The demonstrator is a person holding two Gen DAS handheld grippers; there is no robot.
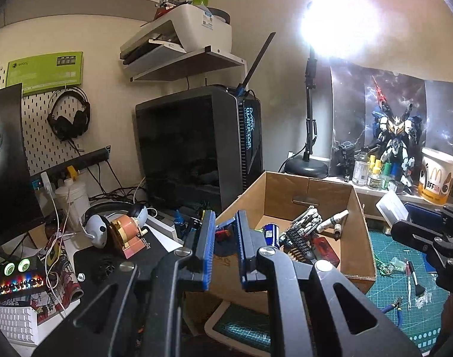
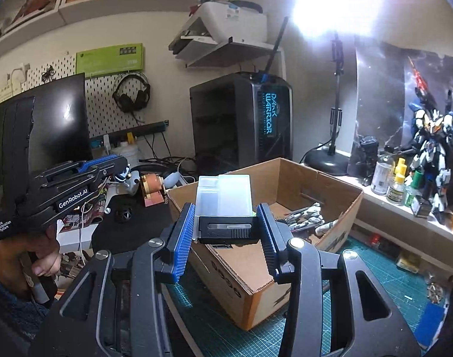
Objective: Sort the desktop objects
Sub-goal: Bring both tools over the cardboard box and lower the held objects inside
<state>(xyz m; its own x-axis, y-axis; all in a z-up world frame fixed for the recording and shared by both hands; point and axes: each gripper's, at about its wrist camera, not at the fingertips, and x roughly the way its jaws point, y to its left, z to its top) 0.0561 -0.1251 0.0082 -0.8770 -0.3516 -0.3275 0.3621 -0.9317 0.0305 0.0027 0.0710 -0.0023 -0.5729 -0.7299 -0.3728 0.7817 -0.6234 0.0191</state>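
My right gripper (image 2: pixel 226 208) is shut on a small case (image 2: pixel 223 193) with a clear lid and a black base. It holds the case above the near left corner of an open cardboard box (image 2: pixel 315 172). The left wrist view shows that gripper (image 1: pixel 411 220) and the case (image 1: pixel 391 206) at the right, beside the box (image 1: pixel 309 178). In the box lie a blue can (image 1: pixel 271 233), a hairbrush (image 1: pixel 298 239), a white tube (image 1: pixel 333 218) and grey model parts (image 1: pixel 309 217). My left gripper (image 1: pixel 225 217) hovers over the box's left corner, its blue pads a narrow gap apart with nothing between them. A hand holds it (image 2: pixel 107 163).
A PC tower (image 1: pixel 196 148) stands behind the box and a lamp base (image 1: pixel 307 168) to its right. Bottles (image 1: pixel 372 175), a robot model (image 1: pixel 399 142) and a paper cup (image 1: pixel 437 175) line the sill. Blue pliers (image 1: pixel 394 306) lie on a green cutting mat (image 1: pixel 393 282). At the left are a monitor (image 1: pixel 6 163), white headphones (image 1: pixel 98 226) and a keyboard (image 1: pixel 12 321).
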